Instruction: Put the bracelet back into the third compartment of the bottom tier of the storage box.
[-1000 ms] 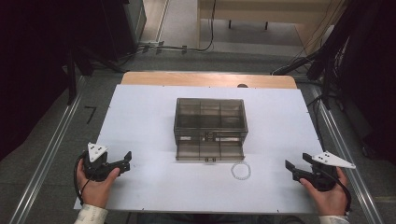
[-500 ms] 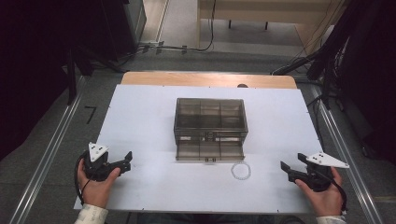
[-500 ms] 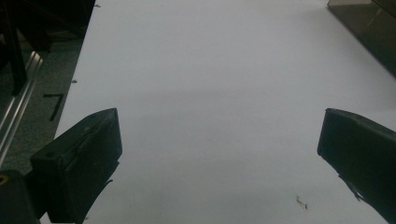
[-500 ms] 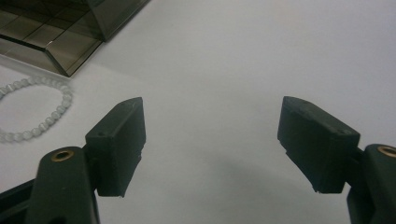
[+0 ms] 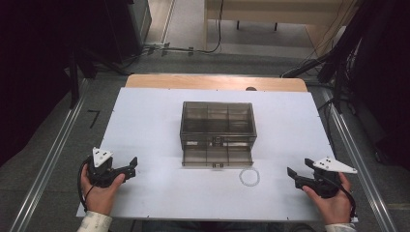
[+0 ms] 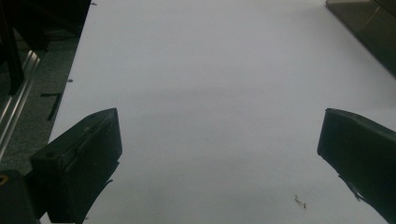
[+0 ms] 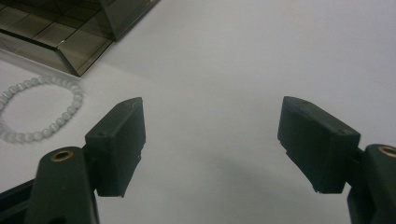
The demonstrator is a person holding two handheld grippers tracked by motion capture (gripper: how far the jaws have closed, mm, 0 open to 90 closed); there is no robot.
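A smoky see-through box (image 5: 217,118) stands mid-table with its bottom drawer (image 5: 217,156) pulled out toward me. A white bead bracelet (image 5: 249,176) lies flat on the table just right of the drawer's front. In the right gripper view the bracelet (image 7: 37,112) lies ahead to the left, beside the drawer's corner (image 7: 56,32). My right gripper (image 5: 293,177) (image 7: 212,109) is open and empty, a short way right of the bracelet. My left gripper (image 5: 129,168) (image 6: 219,130) rests open and empty at the front left, with a corner of the box (image 6: 364,23) far ahead.
The white table top (image 5: 145,125) is bordered by metal rails (image 5: 48,159) on both sides and a wooden strip (image 5: 212,82) at the back. Cables and dark equipment (image 5: 338,58) lie on the floor beyond.
My right gripper has slid a little to the left, closer to the bracelet. The left gripper, the box and the bracelet have stayed put.
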